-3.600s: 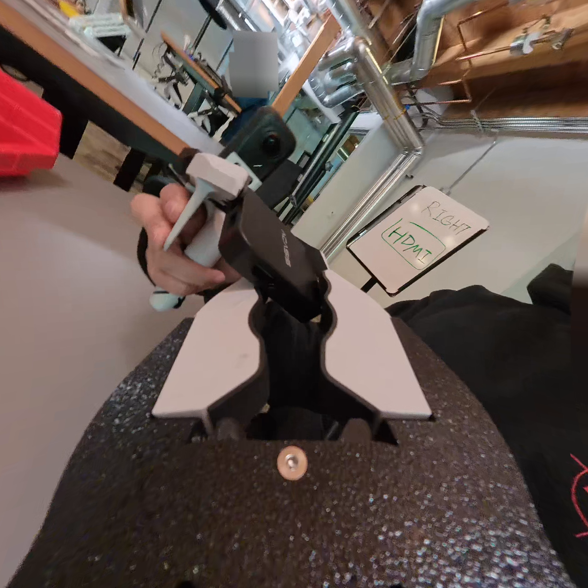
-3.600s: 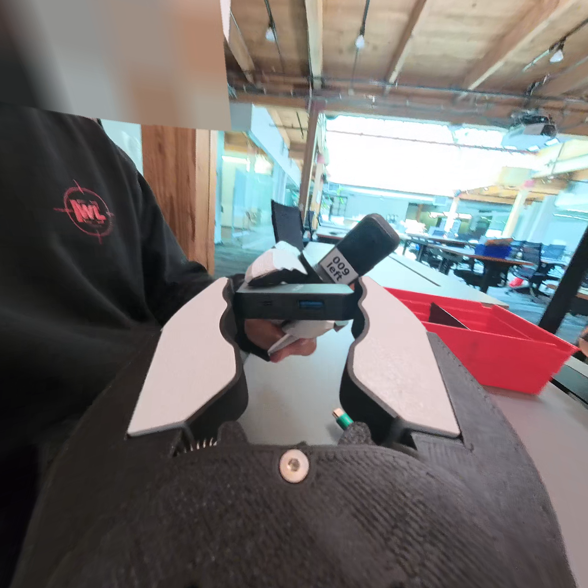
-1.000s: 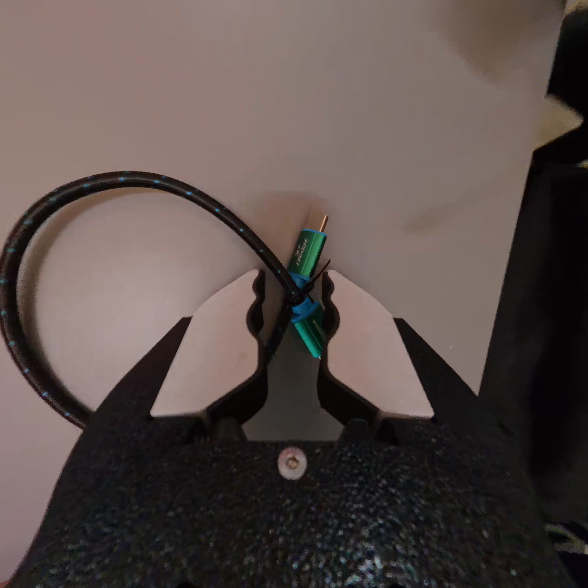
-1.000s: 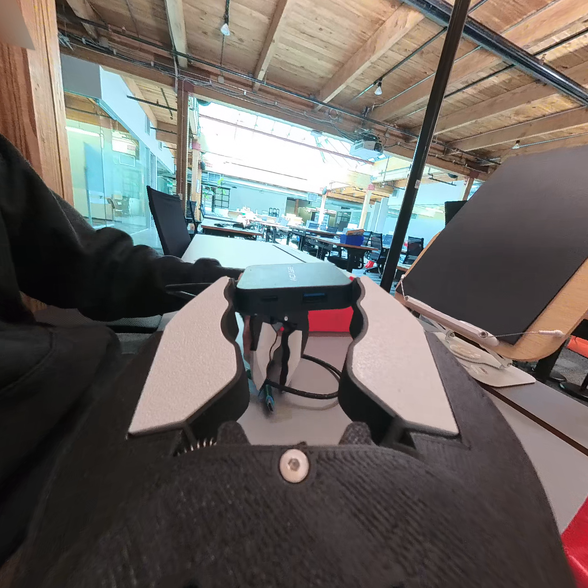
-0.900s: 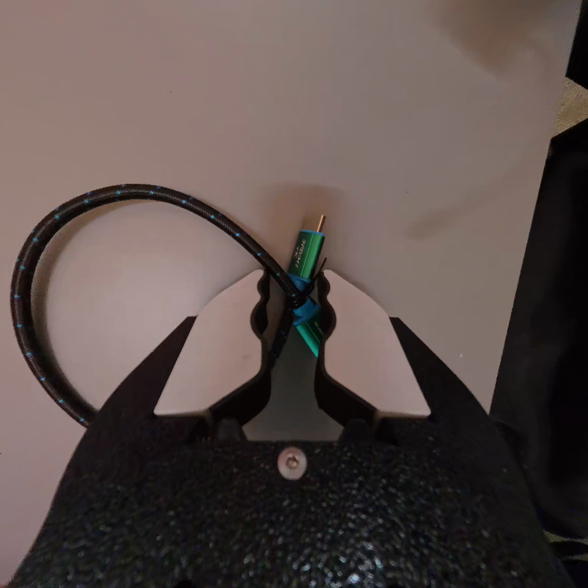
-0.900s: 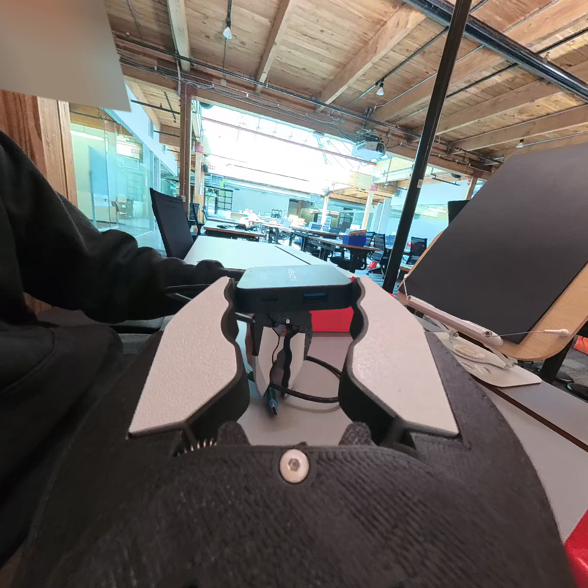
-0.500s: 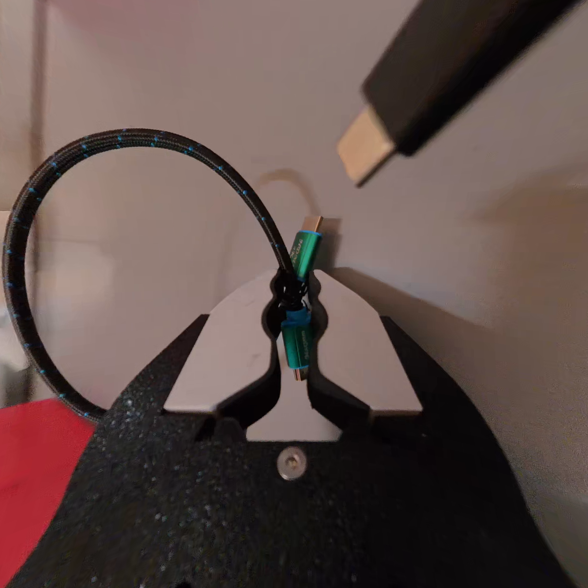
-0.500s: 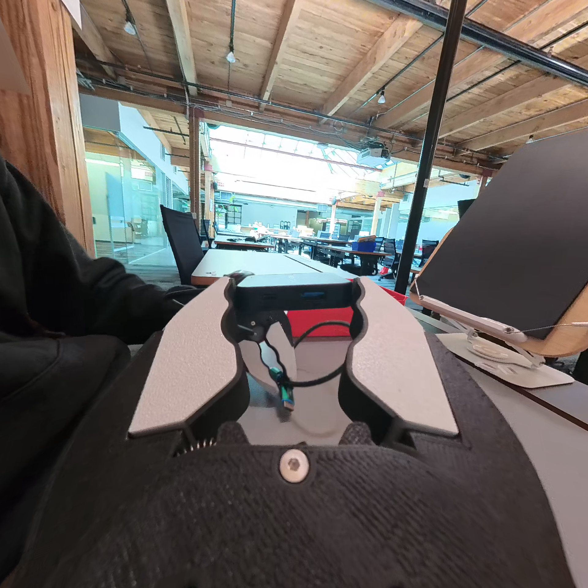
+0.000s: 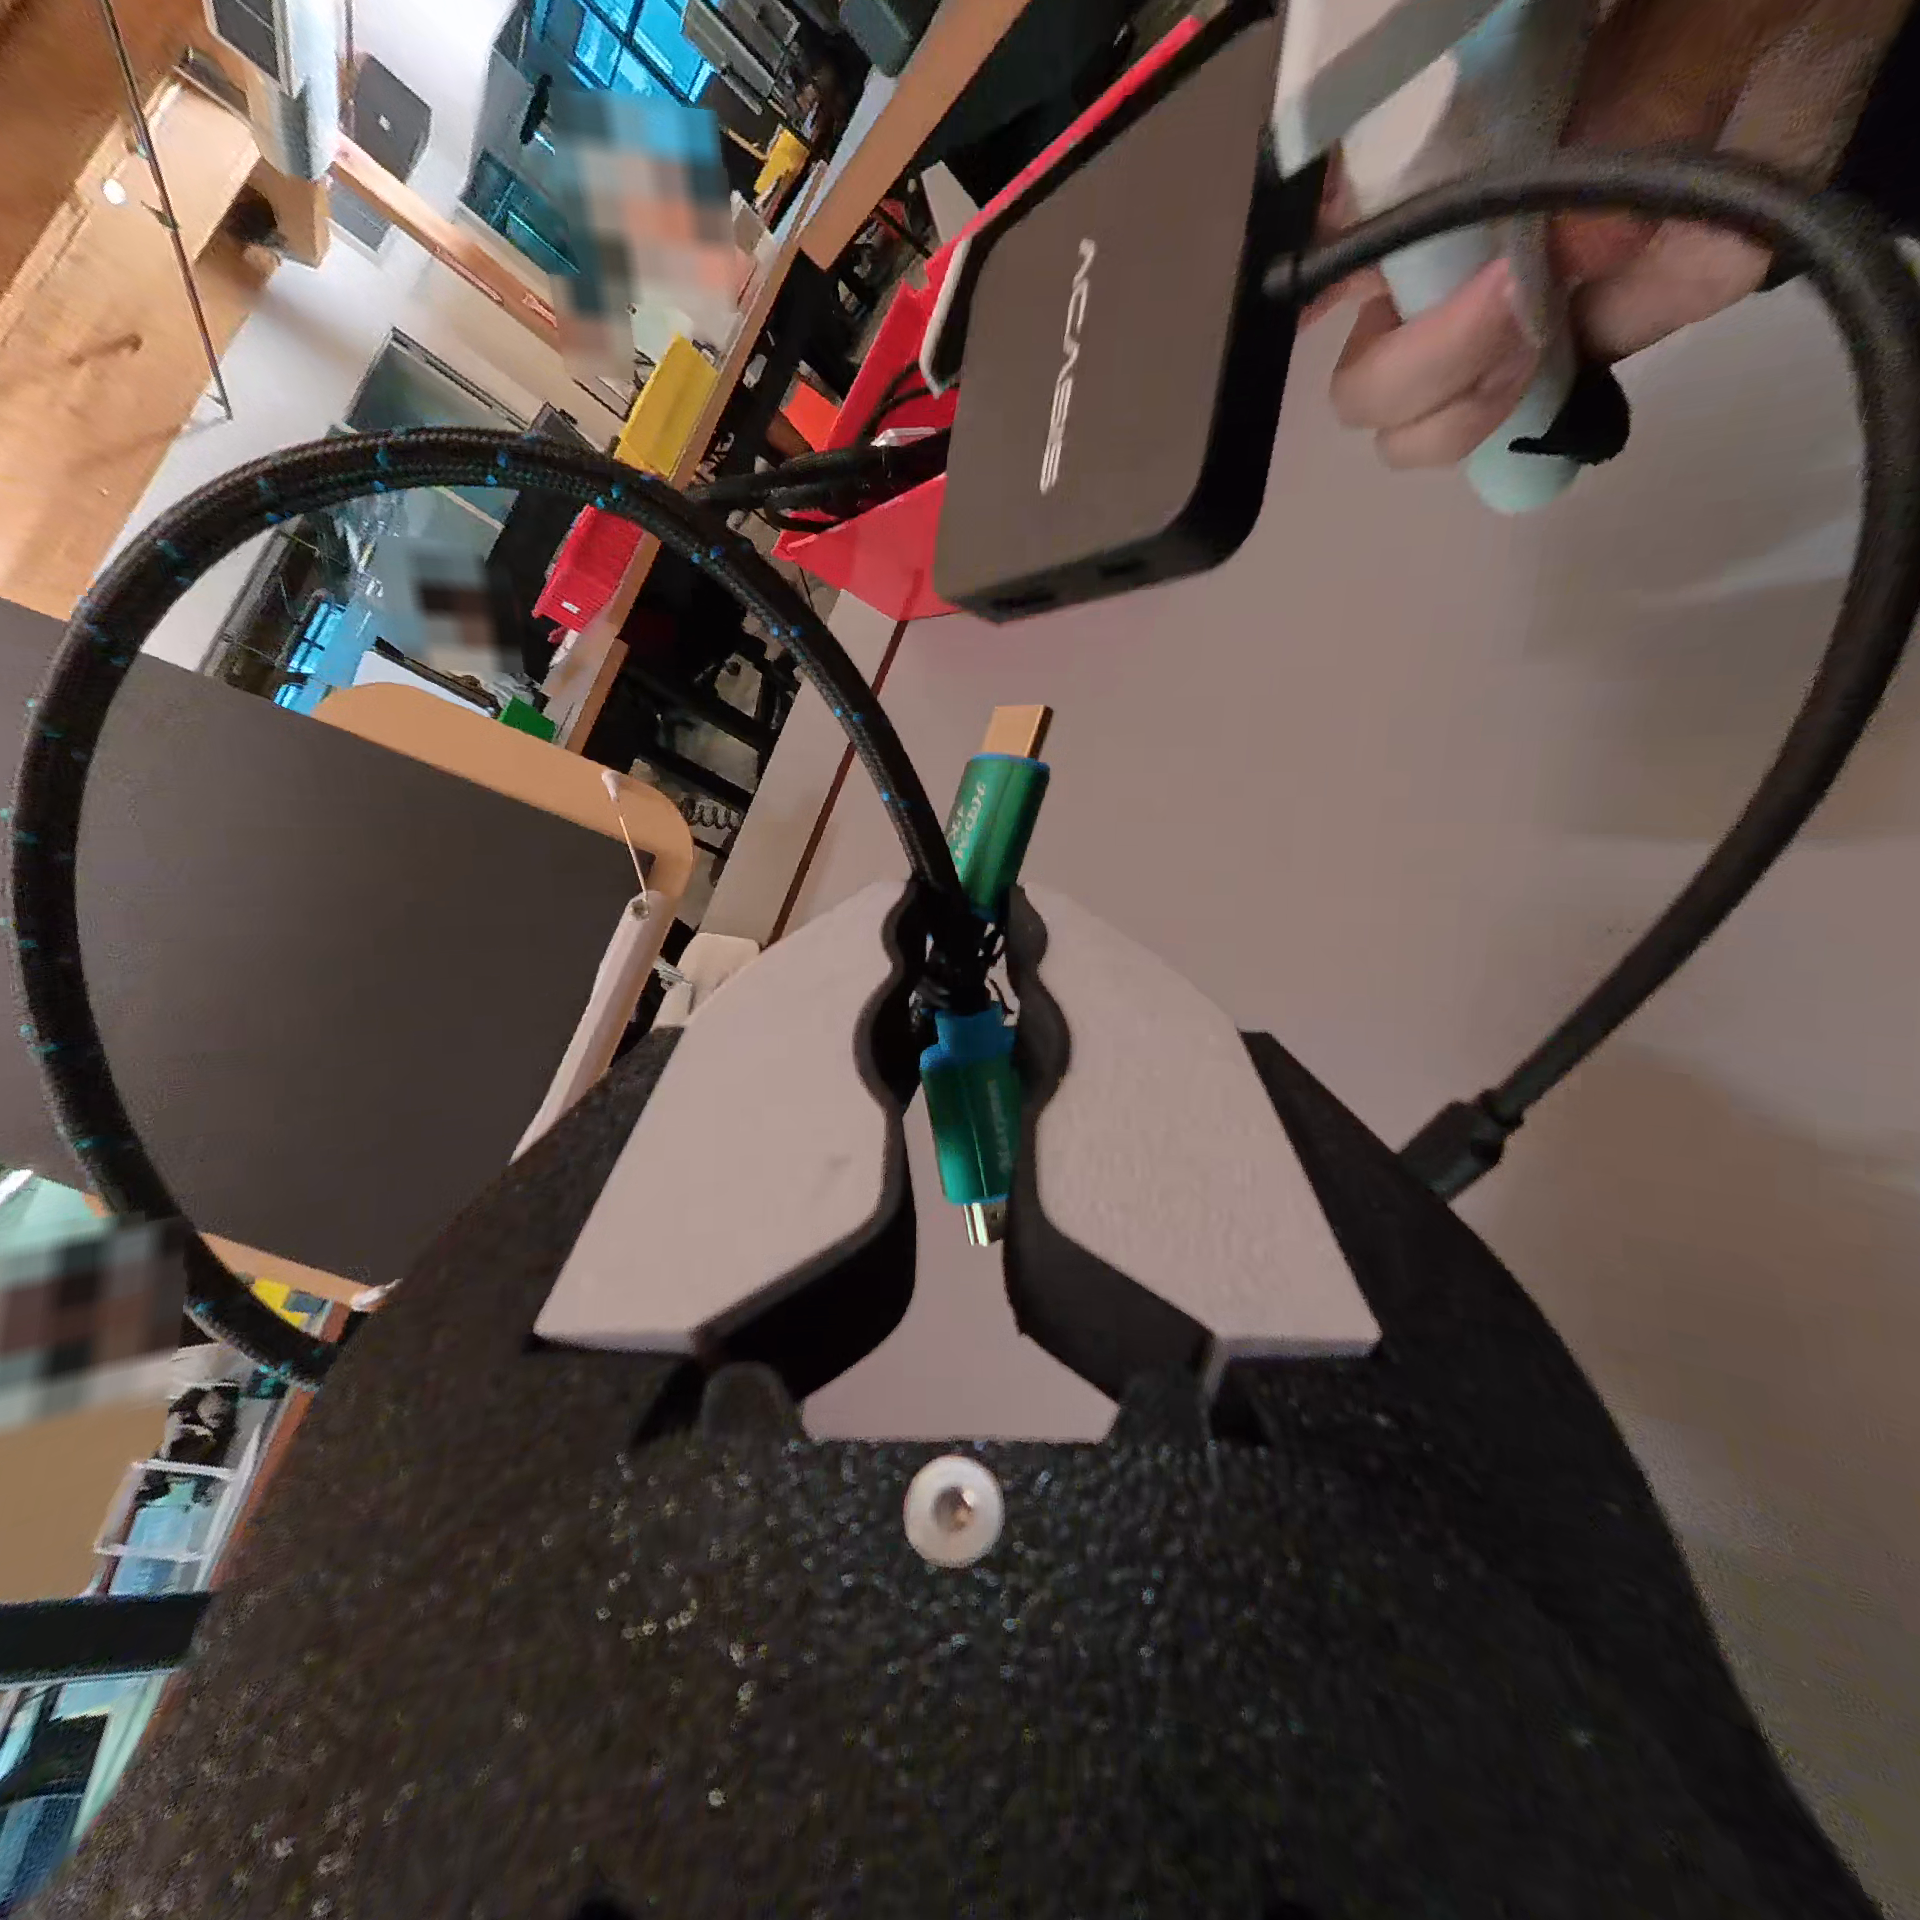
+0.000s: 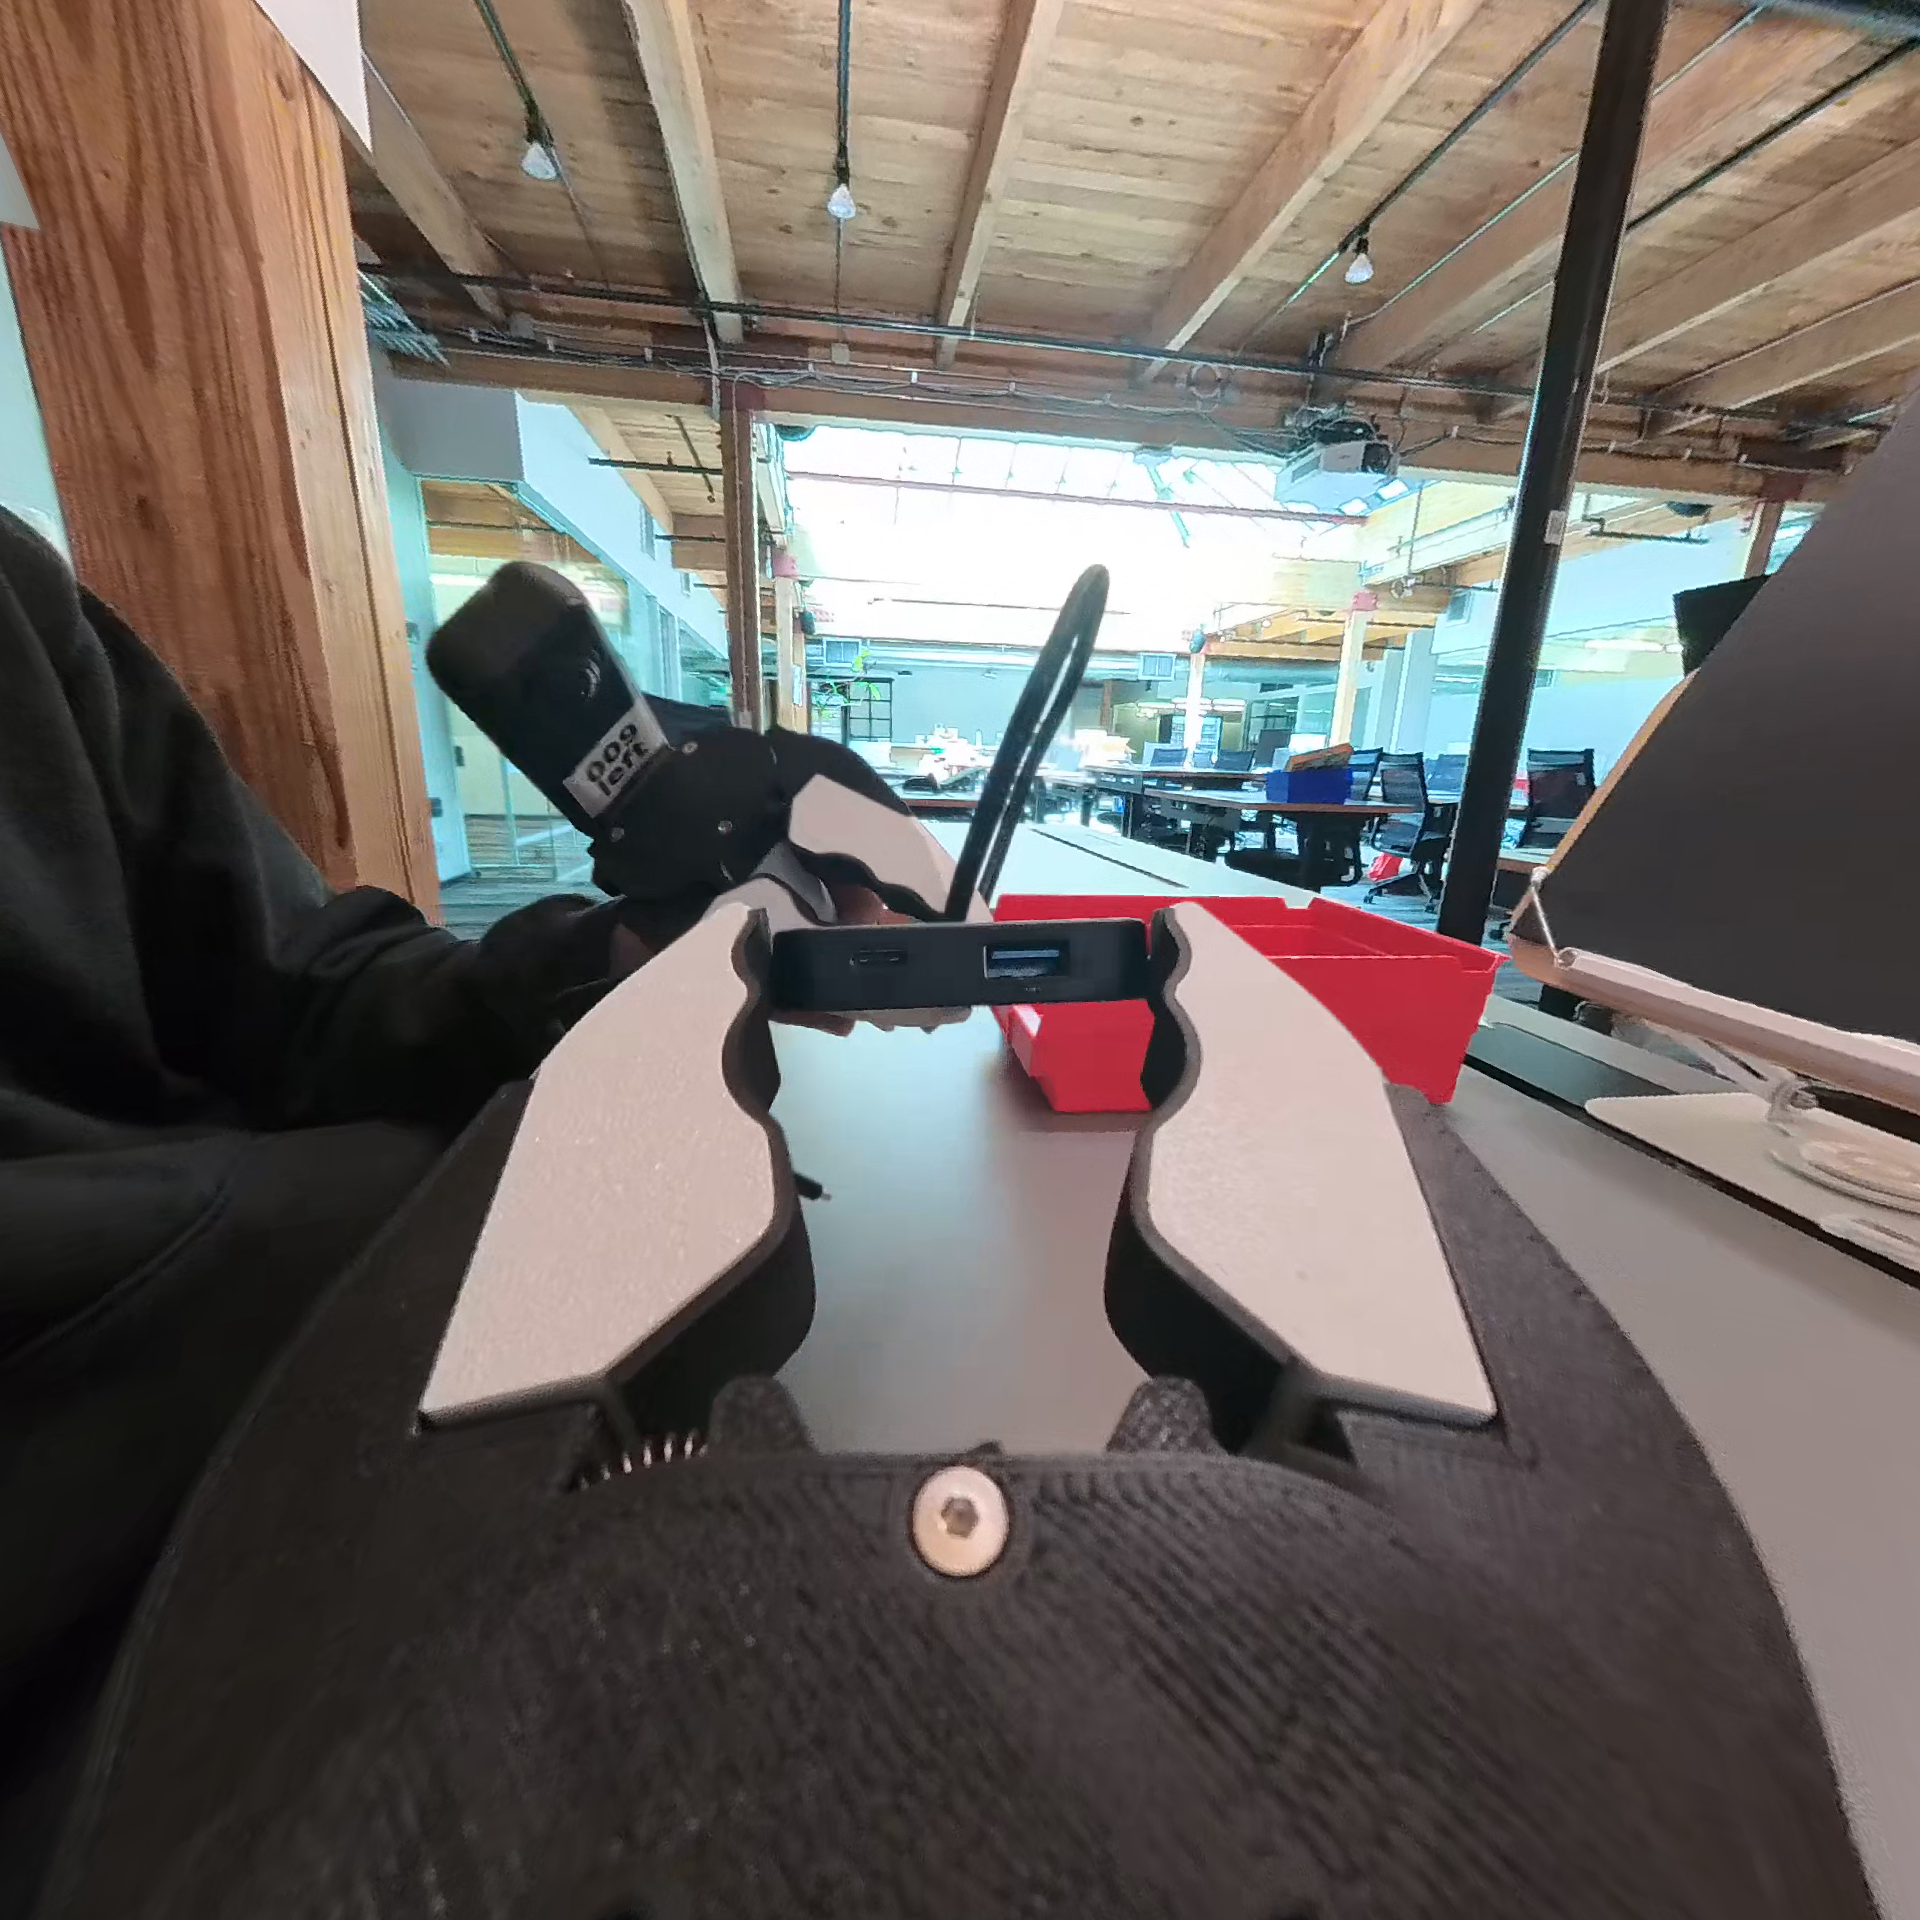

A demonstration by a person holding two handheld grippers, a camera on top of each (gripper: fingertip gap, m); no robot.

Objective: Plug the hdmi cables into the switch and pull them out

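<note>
My left gripper [image 9: 961,920] is shut on a tied bundle of the braided HDMI cable [image 9: 312,483]. One green plug [image 9: 997,821] sticks out ahead with its gold tip pointing at the black switch [image 9: 1101,395], a short gap away. A second green plug [image 9: 971,1122] hangs back between the fingers. My right gripper [image 10: 961,961] is shut on the switch [image 10: 956,961] and holds it level above the table. A black cable [image 9: 1818,520] leaves the switch and loops down to a black plug [image 9: 1455,1143]. The left gripper [image 10: 727,821] shows behind the switch.
A red bin [image 10: 1299,987] stands on the grey table [image 10: 935,1195] just behind the switch. A dark board on a wooden stand [image 10: 1766,779] is at the right. A black pole [image 10: 1538,520] rises behind it. A person's black sleeve [image 10: 208,987] fills the left.
My left gripper closed on the cable bundle, then lifted and turned from facing the table toward the switch. My right gripper tipped the switch level, and the left gripper now shows behind it.
</note>
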